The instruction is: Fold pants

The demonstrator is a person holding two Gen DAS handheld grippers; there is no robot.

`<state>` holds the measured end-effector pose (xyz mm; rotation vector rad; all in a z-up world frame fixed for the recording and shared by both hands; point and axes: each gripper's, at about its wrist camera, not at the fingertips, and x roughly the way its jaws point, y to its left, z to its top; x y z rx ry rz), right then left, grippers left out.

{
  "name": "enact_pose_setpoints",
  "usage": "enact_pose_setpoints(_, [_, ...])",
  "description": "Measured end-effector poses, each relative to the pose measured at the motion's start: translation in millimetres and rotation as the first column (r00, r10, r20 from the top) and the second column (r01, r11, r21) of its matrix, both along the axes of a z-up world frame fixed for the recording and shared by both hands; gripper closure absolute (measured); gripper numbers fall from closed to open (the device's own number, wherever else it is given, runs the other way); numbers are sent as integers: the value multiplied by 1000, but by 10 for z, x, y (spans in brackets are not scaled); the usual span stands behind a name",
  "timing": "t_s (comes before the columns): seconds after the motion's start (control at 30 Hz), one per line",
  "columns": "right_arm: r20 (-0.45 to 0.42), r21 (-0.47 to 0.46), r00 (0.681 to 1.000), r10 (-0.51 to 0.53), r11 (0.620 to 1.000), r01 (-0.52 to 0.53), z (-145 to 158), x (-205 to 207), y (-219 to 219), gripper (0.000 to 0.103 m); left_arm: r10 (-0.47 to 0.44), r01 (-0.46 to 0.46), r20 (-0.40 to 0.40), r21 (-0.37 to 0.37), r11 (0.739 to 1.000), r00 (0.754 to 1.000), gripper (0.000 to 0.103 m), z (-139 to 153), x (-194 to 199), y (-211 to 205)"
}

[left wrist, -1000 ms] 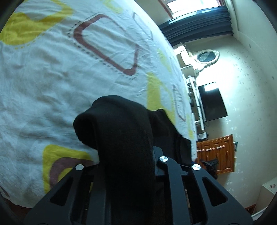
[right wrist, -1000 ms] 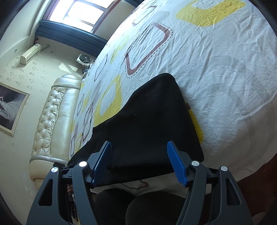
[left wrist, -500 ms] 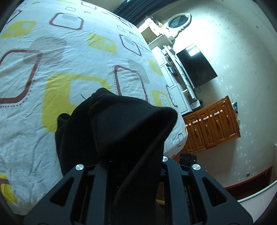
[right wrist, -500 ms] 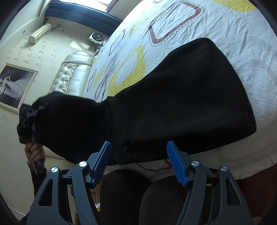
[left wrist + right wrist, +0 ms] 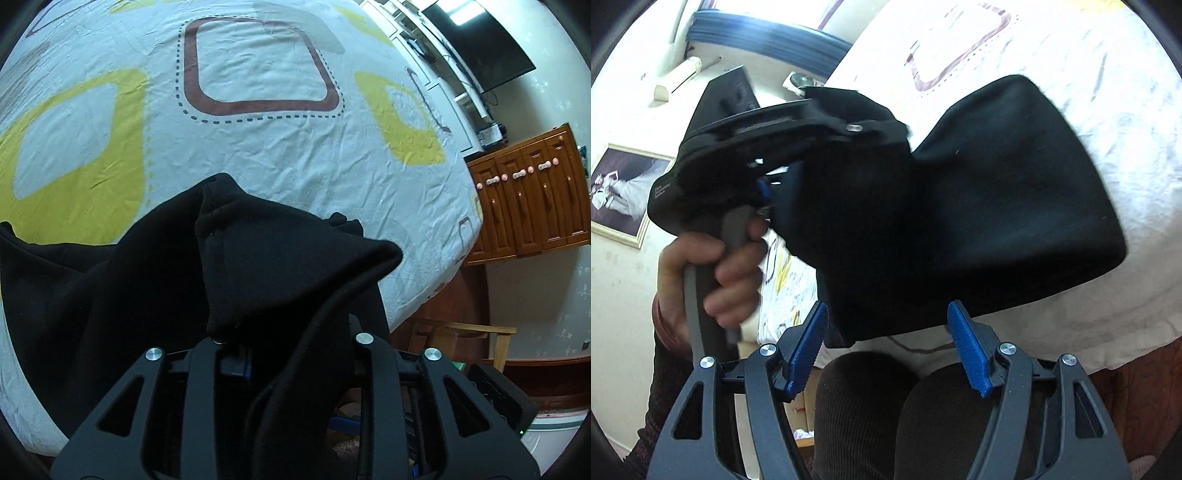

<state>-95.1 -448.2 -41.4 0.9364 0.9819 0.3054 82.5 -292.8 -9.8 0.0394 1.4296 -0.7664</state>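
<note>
One bed (image 5: 369,177), its sheet printed with yellow and brown squares, in a room with a wooden cabinet (image 5: 532,199). One pair of black pants (image 5: 1015,206) lies across its near edge, one end draped over the left gripper (image 5: 288,354), whose jaws have just been opening, fabric between them. The right gripper (image 5: 886,350) hangs agape, empty

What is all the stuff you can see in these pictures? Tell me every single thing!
Black fabric pants: one, black, folded over on the bed, one end draped over the left gripper.
Patterned bedsheet: one, white with yellow and brown squares, covering the bed.
Wooden cabinet: one, brown, by the wall beyond the bed.
Flat television: one, black, on the wall.
Framed picture: one, on the wall.
Left gripper: one, black; its jaws have just been opening, cloth between them.
Right gripper: one, blue pads, open, empty.
Hand: one, on the left gripper's handle.
</note>
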Motion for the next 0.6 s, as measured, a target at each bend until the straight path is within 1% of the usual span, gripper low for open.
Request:
enact_pose_setpoints(0.07, [-3,-3,1000,-13,1000,13,-10,-8,-24,37,-22,22,31,5,1000,999,57,56,-85,-161])
enact_pose_setpoints(0.1, [-4,-2,1000,-18,1000,18,-22,-8,-39,37,-32,31,52,26,999,998,54,91,-133,-247])
enact_pose_setpoints(0.13, [-5,-2,1000,-23,1000,23,-31,-8,-40,37,-46,42,76,54,998,996,48,145,-168,-335])
enact_pose_setpoints(0.17, [-6,-3,1000,-28,1000,28,-32,-10,-45,37,-62,56,107,63,996,992,48,222,-215,-407])
enact_pose_setpoints(0.23, [-3,-7,999,-34,999,34,-21,-13,-60,37,-101,99,182,24,995,978,47,418,-307,-494])
enact_pose_setpoints(0.3, [9,-15,999,-44,999,44,22,-28,-85,37,-106,113,255,-11,994,961,40,610,-385,-468])
enact_pose_setpoints(0.33, [22,-23,998,-50,998,51,51,-41,-70,37,-93,109,280,-43,993,956,34,706,-407,-394])
enact_pose_setpoints(0.37, [37,-35,998,-58,998,59,94,-60,-102,37,-73,100,289,-78,992,954,31,771,-413,-307])
enact_pose_setpoints(0.43, [69,-62,995,-66,996,70,177,-99,-181,37,-11,54,280,-147,988,960,26,877,-386,-16])
enact_pose_setpoints(0.5, [92,-92,992,-84,991,93,252,-101,-334,37,66,-10,270,-204,979,961,24,917,-346,322])
enact_pose_setpoints(0.53, [97,-95,990,-102,989,111,263,-91,-422,37,106,-46,273,-217,975,956,24,901,-323,532])
enact_pose_setpoints(0.6, [106,-92,984,-140,984,150,251,-52,-602,36,173,-116,291,-202,973,941,24,814,-276,944])
